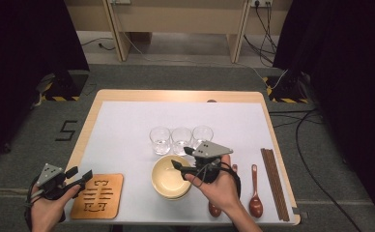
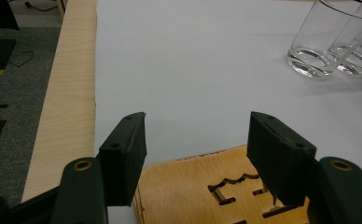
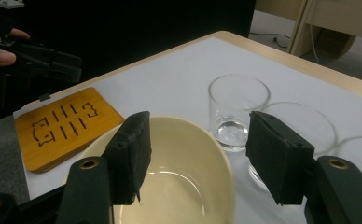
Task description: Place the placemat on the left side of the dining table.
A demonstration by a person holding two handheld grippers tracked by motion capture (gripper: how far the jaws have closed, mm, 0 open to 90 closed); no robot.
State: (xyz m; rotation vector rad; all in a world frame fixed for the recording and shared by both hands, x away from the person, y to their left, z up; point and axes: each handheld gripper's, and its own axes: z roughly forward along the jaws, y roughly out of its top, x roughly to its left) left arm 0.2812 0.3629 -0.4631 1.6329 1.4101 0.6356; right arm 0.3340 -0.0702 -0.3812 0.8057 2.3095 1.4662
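On the table (image 1: 127, 104): three glasses (image 1: 181, 139), two spoons (image 1: 255, 199).

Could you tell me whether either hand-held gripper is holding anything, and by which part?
Nothing is held: the left hand-held gripper and right hand-held gripper both stand open and empty.

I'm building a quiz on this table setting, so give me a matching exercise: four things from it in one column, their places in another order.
Things:
1. bowl
2. wooden trivet
3. glasses
4. chopsticks

Places:
A. by the table's right edge
B. row behind the bowl
C. under the right gripper
D. near-left corner, by the left gripper

Pairs: 1-C, 2-D, 3-B, 4-A
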